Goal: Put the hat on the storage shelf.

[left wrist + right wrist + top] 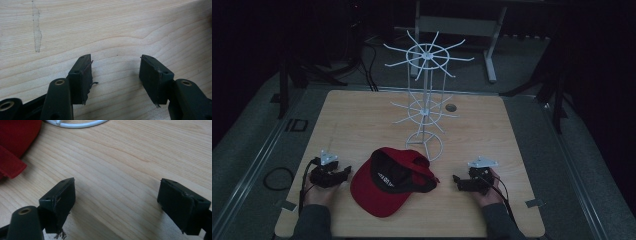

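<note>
Hand-held gripper (115,75) wide open, empty, over table (112,30)

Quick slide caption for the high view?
Red cap lies upside down between the open left gripper and right gripper, before a white wire rack.

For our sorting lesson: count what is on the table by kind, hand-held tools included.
Red cap: 1
White wire rack: 1
Black tools: 2, the left tool and the right tool
Total: 4
</note>
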`<state>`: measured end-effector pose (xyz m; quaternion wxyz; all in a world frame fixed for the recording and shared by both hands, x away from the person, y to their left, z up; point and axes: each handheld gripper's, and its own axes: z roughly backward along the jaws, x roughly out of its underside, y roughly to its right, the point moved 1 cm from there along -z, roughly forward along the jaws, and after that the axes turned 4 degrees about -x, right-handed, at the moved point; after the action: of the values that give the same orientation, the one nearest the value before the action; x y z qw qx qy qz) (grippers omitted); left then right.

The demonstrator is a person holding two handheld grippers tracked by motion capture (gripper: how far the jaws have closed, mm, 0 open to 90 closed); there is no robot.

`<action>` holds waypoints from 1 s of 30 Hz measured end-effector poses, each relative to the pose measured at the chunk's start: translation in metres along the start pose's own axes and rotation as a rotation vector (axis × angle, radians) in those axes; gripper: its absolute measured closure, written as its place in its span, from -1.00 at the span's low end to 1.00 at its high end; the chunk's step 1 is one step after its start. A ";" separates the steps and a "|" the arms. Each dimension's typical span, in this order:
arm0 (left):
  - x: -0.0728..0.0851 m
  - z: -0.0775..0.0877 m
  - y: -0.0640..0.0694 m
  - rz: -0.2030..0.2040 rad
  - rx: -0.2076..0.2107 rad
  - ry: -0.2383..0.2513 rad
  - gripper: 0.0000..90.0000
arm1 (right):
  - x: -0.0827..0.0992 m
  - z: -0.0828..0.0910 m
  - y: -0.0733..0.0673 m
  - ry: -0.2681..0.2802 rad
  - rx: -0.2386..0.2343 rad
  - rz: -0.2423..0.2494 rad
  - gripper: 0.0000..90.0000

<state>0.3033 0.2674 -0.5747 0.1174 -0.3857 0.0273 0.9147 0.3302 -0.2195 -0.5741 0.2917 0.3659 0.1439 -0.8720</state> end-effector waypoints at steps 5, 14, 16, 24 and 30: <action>-0.001 0.000 0.000 0.001 0.001 -0.006 -0.02 | 0.000 0.000 0.000 0.000 0.002 -0.001 -0.67; -0.012 0.017 -0.011 0.073 0.132 0.012 0.31 | 0.000 0.000 0.000 0.000 0.002 -0.001 -0.67; -0.018 0.025 -0.010 0.062 0.159 0.032 0.33 | 0.000 0.000 0.000 0.000 0.002 -0.001 -0.67; -0.040 0.051 -0.002 0.056 0.245 0.118 0.32 | 0.000 0.000 0.000 -0.001 0.002 0.000 -0.67; -0.046 0.062 0.017 -0.009 0.404 0.120 0.24 | 0.000 0.000 0.000 0.000 0.002 -0.002 -0.67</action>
<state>0.2870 0.2506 -0.4998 0.1944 -0.4085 0.2154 0.8654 0.3295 -0.2195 -0.5740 0.2904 0.3658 0.1435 -0.8725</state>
